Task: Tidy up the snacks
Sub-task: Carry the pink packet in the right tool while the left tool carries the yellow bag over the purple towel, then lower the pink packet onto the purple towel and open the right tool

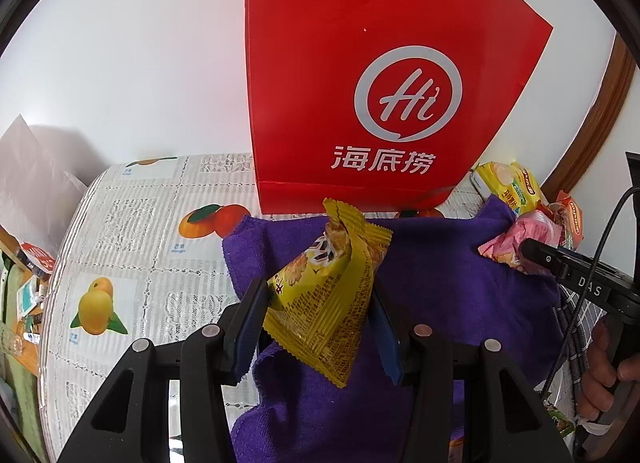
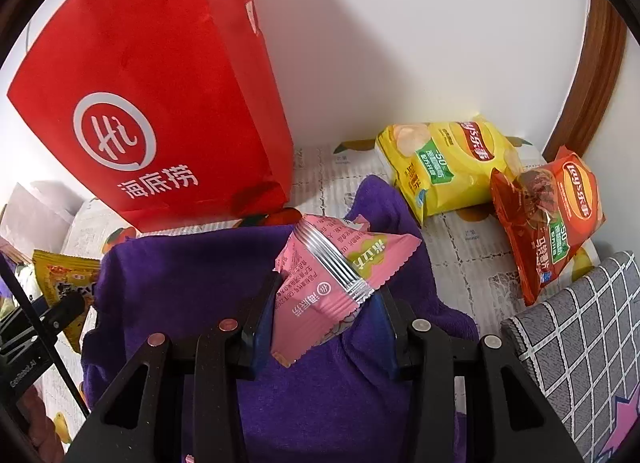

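My left gripper (image 1: 320, 295) is shut on a yellow snack packet (image 1: 328, 287) and holds it above a purple cloth (image 1: 460, 283). My right gripper (image 2: 326, 303) is shut on a pink snack packet (image 2: 332, 283) above the same purple cloth (image 2: 192, 283). The pink packet also shows at the right of the left wrist view (image 1: 516, 239), and the yellow packet at the left of the right wrist view (image 2: 64, 283). A tall red paper bag (image 1: 380, 83) stands upright behind the cloth against the wall; it also shows in the right wrist view (image 2: 160, 95).
A yellow chip bag (image 2: 448, 163) and an orange-red chip bag (image 2: 552, 219) lie on the fruit-print tablecloth (image 1: 140, 243) at the back right. A grey checked cushion (image 2: 580, 343) is at the right. A white wall is behind. The table's left edge drops off to clutter.
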Demonstrator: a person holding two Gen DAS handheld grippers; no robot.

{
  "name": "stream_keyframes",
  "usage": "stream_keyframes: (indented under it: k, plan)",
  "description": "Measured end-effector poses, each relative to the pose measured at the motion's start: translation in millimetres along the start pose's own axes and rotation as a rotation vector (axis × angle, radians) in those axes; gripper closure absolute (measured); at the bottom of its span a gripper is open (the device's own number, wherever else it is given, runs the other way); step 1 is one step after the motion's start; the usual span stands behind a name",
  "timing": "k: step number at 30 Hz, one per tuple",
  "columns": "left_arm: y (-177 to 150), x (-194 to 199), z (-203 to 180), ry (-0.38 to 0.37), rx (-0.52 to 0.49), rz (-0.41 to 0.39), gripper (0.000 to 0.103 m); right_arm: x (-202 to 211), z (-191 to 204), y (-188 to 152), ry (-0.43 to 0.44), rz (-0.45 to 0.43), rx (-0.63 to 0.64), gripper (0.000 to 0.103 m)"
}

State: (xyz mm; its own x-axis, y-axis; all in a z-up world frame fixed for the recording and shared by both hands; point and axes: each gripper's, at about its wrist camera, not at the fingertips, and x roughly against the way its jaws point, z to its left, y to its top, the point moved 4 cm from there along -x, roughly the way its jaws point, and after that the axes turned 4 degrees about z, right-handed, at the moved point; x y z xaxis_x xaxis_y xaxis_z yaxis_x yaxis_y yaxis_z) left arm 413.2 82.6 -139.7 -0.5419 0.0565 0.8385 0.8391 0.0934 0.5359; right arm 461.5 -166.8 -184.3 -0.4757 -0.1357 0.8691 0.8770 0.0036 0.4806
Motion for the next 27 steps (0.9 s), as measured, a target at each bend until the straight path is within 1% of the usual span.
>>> stream_keyframes:
  k: [7,14,20,23,25,27]
  plan:
    - [-1,0,-3,-0.005,-0.006,0.004,0.055,-6,1,-1,-0.003,0.02,0.006,0.06]
    - [-1,0,-3,-0.003,-0.005,0.005,0.055,-7,2,-1,-0.019,0.018,0.017,0.059]
    - [-2,-3,-4,-0.004,-0.01,0.011,0.055,-5,3,0,-0.011,0.022,0.016,0.058]
    - [-2,-5,-5,-0.003,-0.015,0.02,0.055,4,7,1,0.011,0.002,0.017,0.053]
    - [-2,-5,-6,-0.003,-0.018,0.024,0.055,11,10,2,0.025,-0.026,0.022,0.047]
    - [-2,-4,-6,-0.001,-0.02,0.022,0.055,17,12,3,0.027,-0.048,0.026,0.046]
